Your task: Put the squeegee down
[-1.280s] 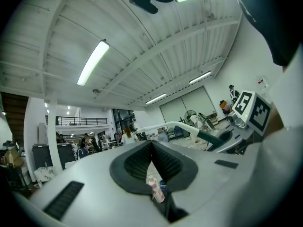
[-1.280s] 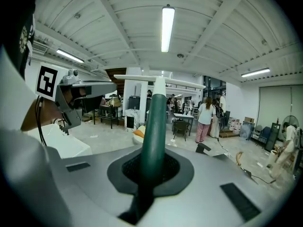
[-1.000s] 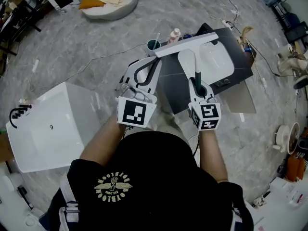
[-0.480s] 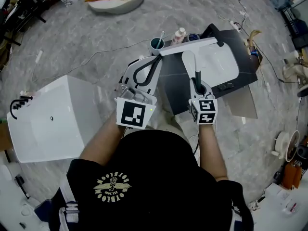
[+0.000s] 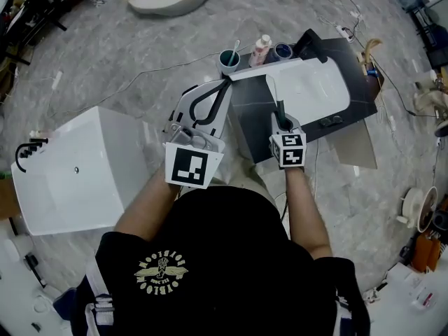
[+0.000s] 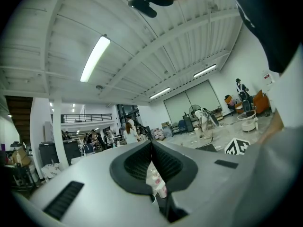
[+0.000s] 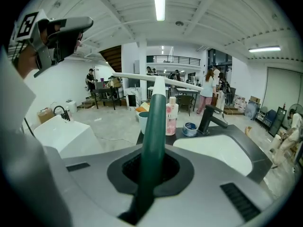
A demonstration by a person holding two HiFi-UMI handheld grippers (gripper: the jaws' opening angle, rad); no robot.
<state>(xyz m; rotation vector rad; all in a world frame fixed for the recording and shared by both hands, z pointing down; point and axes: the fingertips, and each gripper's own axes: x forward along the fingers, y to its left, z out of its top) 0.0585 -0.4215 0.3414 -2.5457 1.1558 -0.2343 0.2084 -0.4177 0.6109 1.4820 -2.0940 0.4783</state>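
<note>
Grey floor [image 5: 105, 61] surrounds the dark counter [image 5: 252, 121] and its white sink [image 5: 315, 89]. The right gripper [image 5: 281, 121], pinching the squeegee [image 5: 273, 68] by its green handle, has sunk lower, so the blade hangs close over the sink, nearly down. The left gripper [image 5: 222, 86] waits beside it, pressed together and empty.

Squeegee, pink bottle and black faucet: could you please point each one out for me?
squeegee [image 7: 152, 141], right gripper view, on its green handle.
pink bottle [image 7: 172, 119], right gripper view, on its body.
black faucet [image 7: 206, 119], right gripper view, on its upright post.
</note>
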